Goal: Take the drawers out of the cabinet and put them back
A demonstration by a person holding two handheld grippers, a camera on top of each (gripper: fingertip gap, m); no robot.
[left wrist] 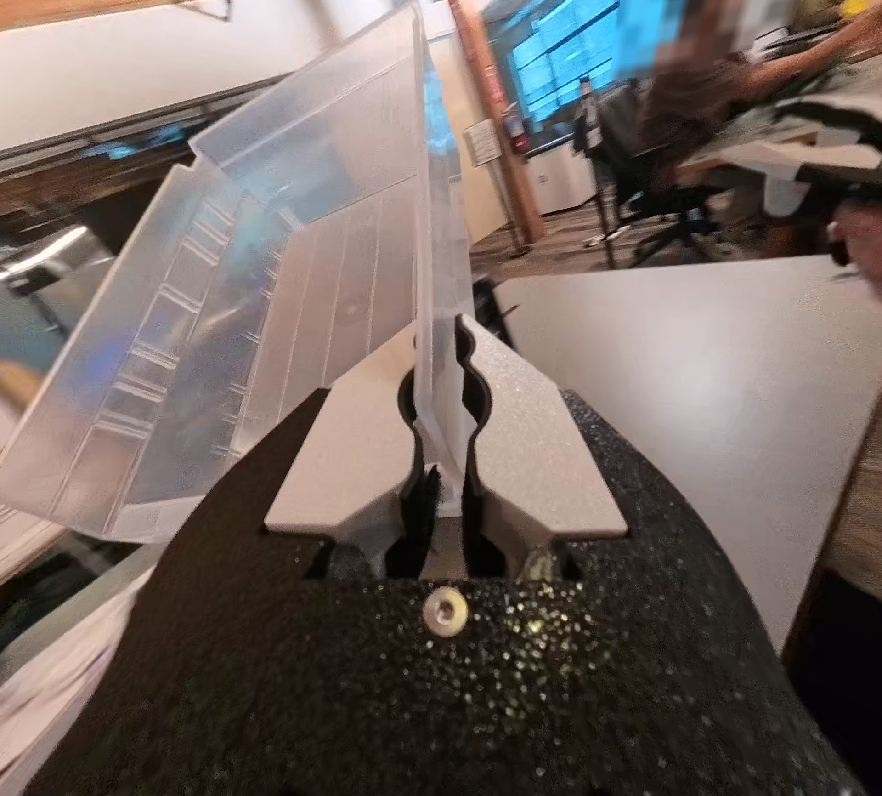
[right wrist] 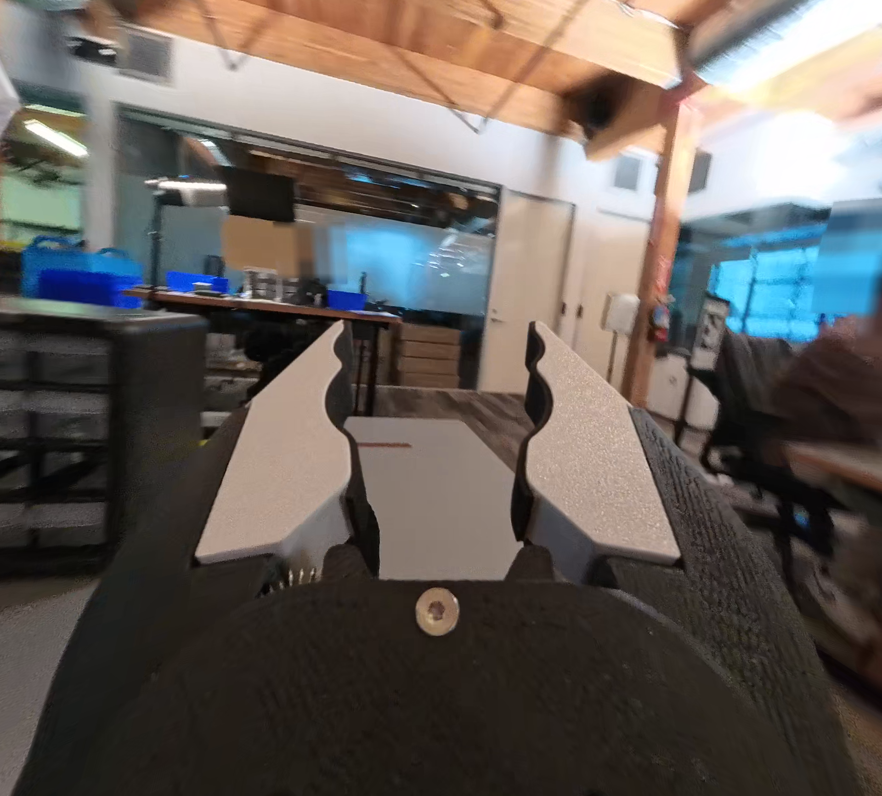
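My left gripper [left wrist: 436, 334] is shut on the wall of a clear plastic drawer [left wrist: 286, 248]. It holds the drawer in the air, tilted, with the drawer's open side to the left. My right gripper [right wrist: 436, 334] is open and empty above the white table [right wrist: 429, 486]. The black cabinet [right wrist: 95, 415] with several translucent drawers stands at the left of the right wrist view, blurred. The cabinet does not show in the left wrist view.
The white table [left wrist: 668, 391] lies to the right below the held drawer. A person's hand [left wrist: 859, 238] shows at the right edge. A seated person and office chairs [left wrist: 668, 200] are beyond the table. A wooden post [right wrist: 663, 248] and a far workbench with blue bins [right wrist: 262, 300] stand behind.
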